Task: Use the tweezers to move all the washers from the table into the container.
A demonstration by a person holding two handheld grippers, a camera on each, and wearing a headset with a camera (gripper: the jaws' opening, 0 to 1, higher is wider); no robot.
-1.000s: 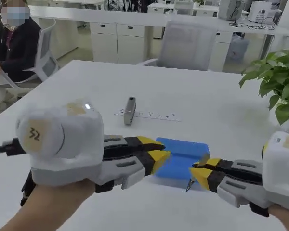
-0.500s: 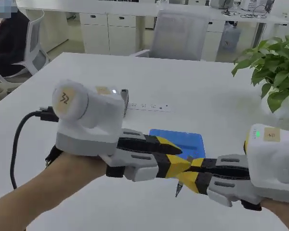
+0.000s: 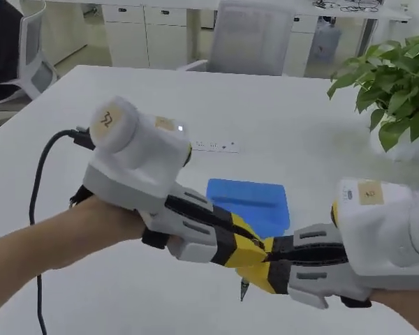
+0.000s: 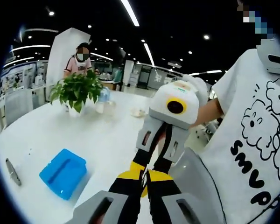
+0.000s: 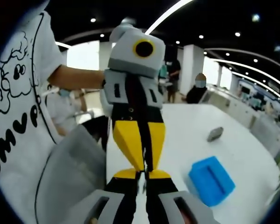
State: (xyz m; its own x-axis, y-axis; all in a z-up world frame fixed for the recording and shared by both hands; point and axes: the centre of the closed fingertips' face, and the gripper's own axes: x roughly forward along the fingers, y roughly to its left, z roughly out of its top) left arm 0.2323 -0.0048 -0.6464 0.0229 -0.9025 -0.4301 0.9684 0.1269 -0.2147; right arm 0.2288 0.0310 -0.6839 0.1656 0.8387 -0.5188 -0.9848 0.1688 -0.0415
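The right gripper (image 3: 264, 272) pinches the tweezers (image 3: 243, 287), tip pointing down just on the near side of the blue container (image 3: 255, 199). The left gripper (image 3: 253, 251), jaws drawn together, meets it tip to tip there; a row of washers (image 3: 215, 146) lies just beyond the container.

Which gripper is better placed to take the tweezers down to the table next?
Right, probably. The tweezers poke down from the right gripper's shut jaws, point toward the table. The left gripper just meets it tip to tip, slightly above.
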